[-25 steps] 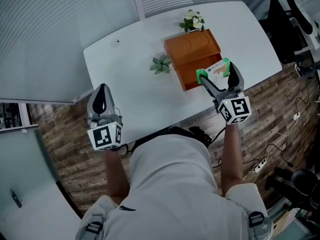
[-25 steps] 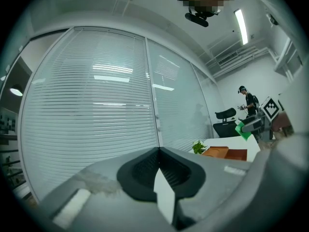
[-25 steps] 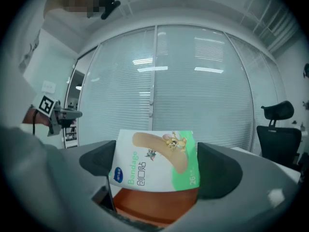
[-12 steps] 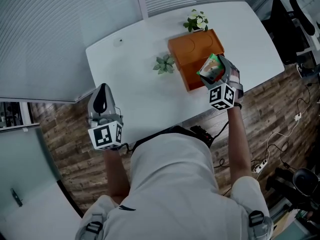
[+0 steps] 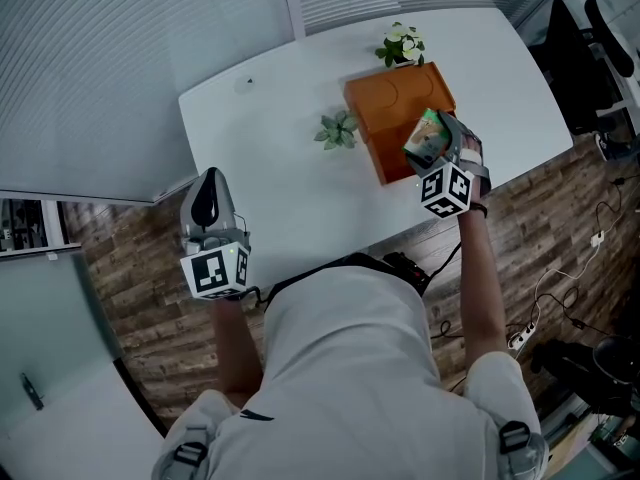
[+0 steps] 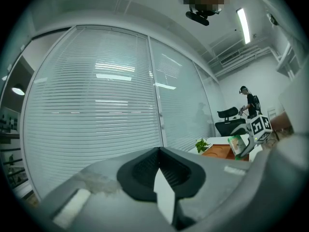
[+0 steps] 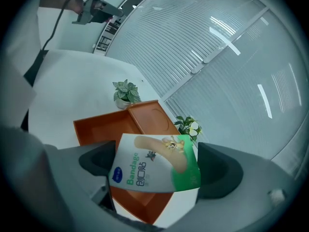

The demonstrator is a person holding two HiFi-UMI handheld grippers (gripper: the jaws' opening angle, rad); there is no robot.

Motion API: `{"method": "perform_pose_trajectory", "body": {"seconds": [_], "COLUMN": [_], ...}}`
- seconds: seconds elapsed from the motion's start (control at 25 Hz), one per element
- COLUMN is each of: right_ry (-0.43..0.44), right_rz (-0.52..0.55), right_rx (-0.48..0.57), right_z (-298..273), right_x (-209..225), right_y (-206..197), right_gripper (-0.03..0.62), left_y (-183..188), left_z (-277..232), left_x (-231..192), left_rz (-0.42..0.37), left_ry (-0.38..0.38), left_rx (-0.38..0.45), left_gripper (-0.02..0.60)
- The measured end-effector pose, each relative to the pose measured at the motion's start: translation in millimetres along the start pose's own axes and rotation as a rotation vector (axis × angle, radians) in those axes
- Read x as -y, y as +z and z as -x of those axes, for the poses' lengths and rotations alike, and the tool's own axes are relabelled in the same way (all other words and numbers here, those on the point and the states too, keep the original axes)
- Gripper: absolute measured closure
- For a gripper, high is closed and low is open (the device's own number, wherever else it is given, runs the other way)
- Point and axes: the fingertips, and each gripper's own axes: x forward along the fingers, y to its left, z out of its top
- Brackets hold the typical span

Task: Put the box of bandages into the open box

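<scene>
The white and green box of bandages (image 7: 154, 164) sits clamped between the jaws of my right gripper (image 5: 437, 151), which is shut on it. It hangs tilted over the near right part of the open orange box (image 5: 398, 108), whose lid lies flat behind the tray (image 7: 108, 129). From the left gripper view, the bandage box (image 6: 237, 145) shows small at the far right. My left gripper (image 5: 208, 206) is held off the table's near left edge, jaws closed together with nothing between them (image 6: 161, 187).
A white table (image 5: 280, 158) carries the orange box. One small green plant (image 5: 337, 130) stands just left of it, and a flowering plant (image 5: 400, 46) behind it. Glass walls with blinds are beyond the table. An office chair (image 5: 575, 53) stands at the right.
My right gripper has swung from level to pointing down over the orange box, carrying the bandage box left and forward. The left gripper stays put.
</scene>
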Motion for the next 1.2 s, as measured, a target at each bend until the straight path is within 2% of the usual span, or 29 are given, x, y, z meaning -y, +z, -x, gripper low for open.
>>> {"method": "perform_pose_trajectory", "body": {"seconds": [0.44, 0.68, 0.72, 0.8, 0.88, 0.96, 1.08, 1.12, 1.2], "right_ry": [-0.013, -0.040, -0.052, -0.076, -0.104, -0.131, -0.189, -0.219, -0.277], "right_rz": [-0.070, -0.303, -0.352, -0.466, -0.591, -0.712, -0.846, -0.869, -0.883], "right_rx": [0.028, 0.154, 0.192, 0.301, 0.440, 0.569, 0.705, 0.730, 0.741], "right_z": [11.8, 29.2, 35.2, 52.1, 74.6, 99.1, 134.4, 144.6, 160.2], "right_x": [5.4, 23.3, 29.0, 41.6, 54.6, 65.0, 72.8, 72.9, 69.1], "right_y": [6.5, 24.1, 29.2, 42.2, 54.0, 61.7, 65.2, 64.1, 60.7], "right_gripper": [0.062, 0.101, 0.118, 0.190, 0.327, 0.414, 0.479, 0.508, 0.527], "left_y": [-2.9, -4.7, -4.7, -5.0, -5.7, -6.2, -6.4, -6.4, -6.1], "left_z": [1.2, -0.7, -1.7, -3.8, -6.0, -8.0, -10.4, -11.2, -12.6], "left_x": [3.4, 2.2, 2.2, 3.0, 4.6, 6.9, 10.2, 10.9, 11.5], "left_rz": [0.007, 0.008, 0.009, 0.009, 0.009, 0.009, 0.007, 0.006, 0.004], "left_ry": [-0.015, -0.023, -0.025, -0.029, -0.034, -0.040, -0.048, -0.049, -0.050], "left_rx": [0.004, 0.003, 0.003, 0.001, 0.000, -0.002, -0.004, -0.004, -0.001], "left_gripper": [0.575, 0.575, 0.575, 0.575, 0.575, 0.575, 0.575, 0.575, 0.575]}}
